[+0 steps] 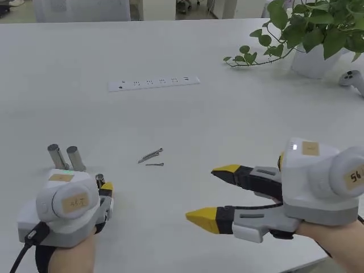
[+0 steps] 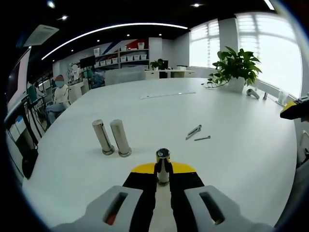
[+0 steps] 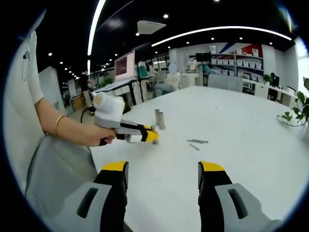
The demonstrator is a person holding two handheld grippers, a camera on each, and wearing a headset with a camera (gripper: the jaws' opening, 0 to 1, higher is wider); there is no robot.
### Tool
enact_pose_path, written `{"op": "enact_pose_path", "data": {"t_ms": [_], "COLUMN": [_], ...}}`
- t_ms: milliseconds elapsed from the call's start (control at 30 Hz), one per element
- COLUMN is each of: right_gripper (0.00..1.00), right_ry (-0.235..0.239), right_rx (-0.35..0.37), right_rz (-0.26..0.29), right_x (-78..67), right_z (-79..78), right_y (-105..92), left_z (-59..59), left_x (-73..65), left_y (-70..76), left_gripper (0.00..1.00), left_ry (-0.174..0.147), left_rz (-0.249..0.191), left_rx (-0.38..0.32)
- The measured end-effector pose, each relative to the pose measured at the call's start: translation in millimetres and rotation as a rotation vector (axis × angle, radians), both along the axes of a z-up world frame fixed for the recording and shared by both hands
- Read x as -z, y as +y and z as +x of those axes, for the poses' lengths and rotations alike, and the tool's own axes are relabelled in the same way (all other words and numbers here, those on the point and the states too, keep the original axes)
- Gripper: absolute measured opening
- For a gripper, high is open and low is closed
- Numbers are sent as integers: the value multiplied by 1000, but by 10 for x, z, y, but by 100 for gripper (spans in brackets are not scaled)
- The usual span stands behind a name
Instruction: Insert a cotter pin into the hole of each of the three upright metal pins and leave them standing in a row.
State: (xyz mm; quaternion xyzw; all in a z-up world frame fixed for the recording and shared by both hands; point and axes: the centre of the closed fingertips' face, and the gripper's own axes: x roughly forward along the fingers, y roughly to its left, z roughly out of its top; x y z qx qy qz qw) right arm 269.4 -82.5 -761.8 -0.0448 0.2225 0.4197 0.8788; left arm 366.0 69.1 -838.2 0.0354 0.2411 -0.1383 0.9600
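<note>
Two upright metal pins [image 1: 63, 157] stand side by side on the white table at the left; the left gripper view has them [image 2: 112, 137] ahead and to the left. My left gripper [image 2: 162, 170] is shut on a third metal pin [image 2: 163, 165], held upright between the yellow tips; in the head view this pin [image 1: 100, 181] peeks out beside the gripper body. Cotter pins [image 1: 152, 157] lie loose mid-table, also in the left gripper view [image 2: 197, 133] and the right gripper view [image 3: 196, 143]. My right gripper [image 1: 215, 193] hangs open at the right, nothing between its jaws.
A white power strip [image 1: 153, 83] lies further back. A potted plant [image 1: 310, 34] stands at the far right corner with a white controller [image 1: 354, 81] beside it. The table's front edge [image 1: 187, 264] runs just below the grippers.
</note>
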Motion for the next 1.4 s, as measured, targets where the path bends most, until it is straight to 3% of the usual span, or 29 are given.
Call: {"op": "enact_pose_path", "data": {"t_ms": [233, 433, 733, 900, 1100, 1167, 1233, 1300, 1333, 1400], "right_gripper": [60, 60, 60, 60, 58, 57, 56, 55, 54, 52], "right_ry": [8, 14, 6, 10, 17, 26, 31, 36, 44, 52], "right_rx": [-4, -2, -4, 4, 11, 16, 17, 17, 16, 13], "right_rz": [-4, -3, 4, 5, -3, -6, -15, -18, -18, -20], "right_x": [21, 32, 2, -9, -13, -9, -7, -12, -12, -14], "right_z": [-5, -2, 27, 76, 144, 177, 207, 240, 258, 285], "right_y": [11, 10, 49, 46, 27, 19, 13, 7, 6, 10], "left_z": [9, 28, -34, -86, -151, -174, -203, -232, -257, -279], "left_x": [14, -2, 25, -57, -186, -229, -284, -325, -344, -354], "left_y": [-9, -52, -62, -76, -101, -114, -114, -131, -157, -149], "left_gripper": [10, 18, 31, 41, 55, 59, 61, 65, 68, 72], "left_ry": [9, -2, 18, -9, -27, -26, -41, -38, -26, -16], "left_rz": [6, 12, 45, 77, 42, 9, 19, 2, -35, -33], "left_rx": [5, 42, 101, 163, 231, 251, 279, 299, 311, 327]}}
